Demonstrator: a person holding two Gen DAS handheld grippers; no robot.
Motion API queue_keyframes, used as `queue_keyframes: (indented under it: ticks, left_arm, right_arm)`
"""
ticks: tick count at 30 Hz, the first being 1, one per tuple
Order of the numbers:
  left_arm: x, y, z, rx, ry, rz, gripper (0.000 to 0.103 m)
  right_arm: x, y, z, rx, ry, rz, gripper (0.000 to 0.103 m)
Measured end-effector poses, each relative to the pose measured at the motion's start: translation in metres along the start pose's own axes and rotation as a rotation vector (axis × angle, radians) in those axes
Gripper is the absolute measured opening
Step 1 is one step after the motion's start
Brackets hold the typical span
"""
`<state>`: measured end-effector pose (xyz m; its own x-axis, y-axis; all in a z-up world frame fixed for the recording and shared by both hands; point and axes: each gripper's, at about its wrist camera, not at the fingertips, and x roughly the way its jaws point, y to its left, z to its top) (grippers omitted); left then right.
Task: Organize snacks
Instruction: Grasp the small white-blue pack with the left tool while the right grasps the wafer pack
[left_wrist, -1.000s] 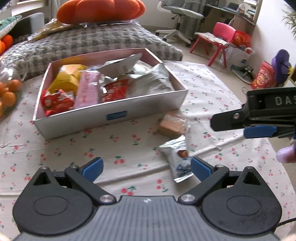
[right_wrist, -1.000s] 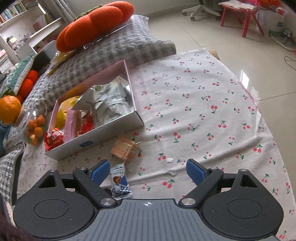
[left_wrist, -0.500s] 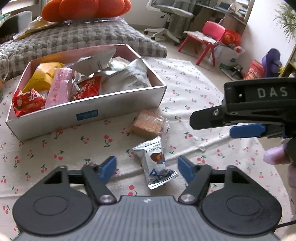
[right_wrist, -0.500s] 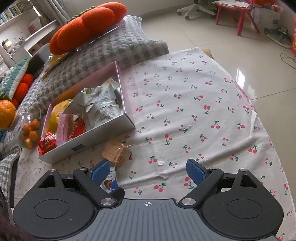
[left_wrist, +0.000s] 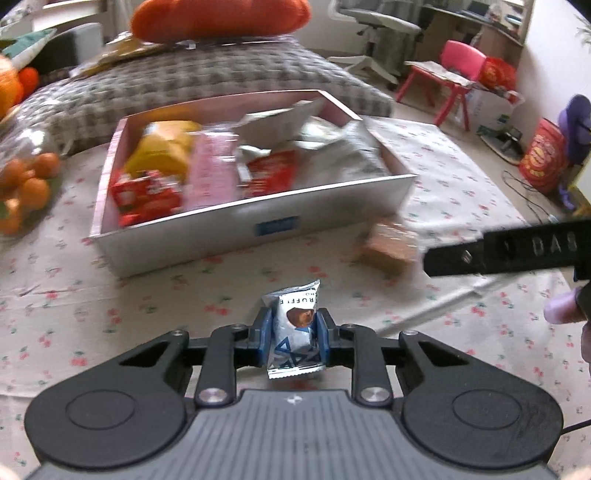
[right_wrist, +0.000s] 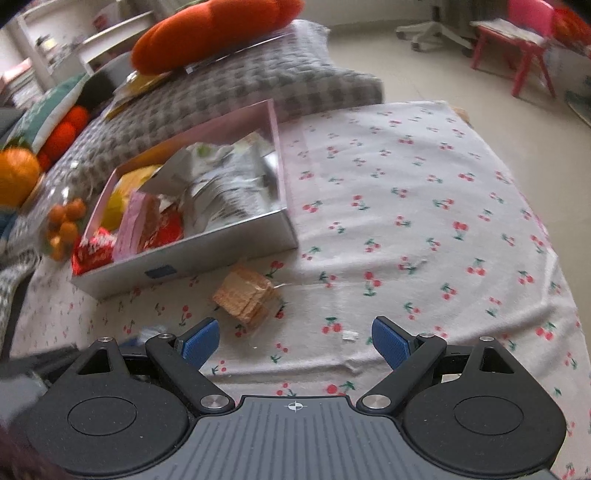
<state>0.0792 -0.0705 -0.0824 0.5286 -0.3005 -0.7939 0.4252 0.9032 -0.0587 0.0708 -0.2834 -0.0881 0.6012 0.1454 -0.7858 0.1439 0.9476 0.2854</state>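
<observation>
Two loose snacks remain outside the box (left_wrist: 325, 206), and the left wrist view shows one of them already taken: the left gripper (left_wrist: 293, 334) has its blue pads (left_wrist: 266, 332) closing onto both sides of a small silver packet (left_wrist: 295, 325), which stands upright between them with its top edge poking out ahead of the fingertips. To do this step well, I would keep the squeeze gentle so the foil does not crumple or slip, lift it clear of the cherry-print cloth (left_wrist: 147, 295), and carry it forward over the near wall of the box, which lies straight ahead of the fingers. The wrapped wafer block (left_wrist: 388, 245) sits ahead and to the right of them, near the box's corner. In the right wrist view, the right gripper (right_wrist: 295, 341) has its jaws spread wide and holds nothing; the wafer block (right_wrist: 245, 295) lies just ahead of its left finger, not touched. The box (right_wrist: 221, 251) sits farther ahead and left, full of packets.
</observation>
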Motion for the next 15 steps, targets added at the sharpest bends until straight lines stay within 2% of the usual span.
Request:
queue_keyframes:
  ticks: [8, 15]
  left_arm:
    - [-0.016, 0.035, -0.01, -0.03, 0.0, 0.049, 0.023]
    - [-0.02, 0.051, -0.012, -0.032, 0.007, 0.065, 0.023]
  right_arm:
    - [0.026, 0.035, -0.01, -0.192, 0.028, -0.013, 0.091]
    - [0.037, 0.063, -0.016, -0.318, -0.01, -0.078, 0.091]
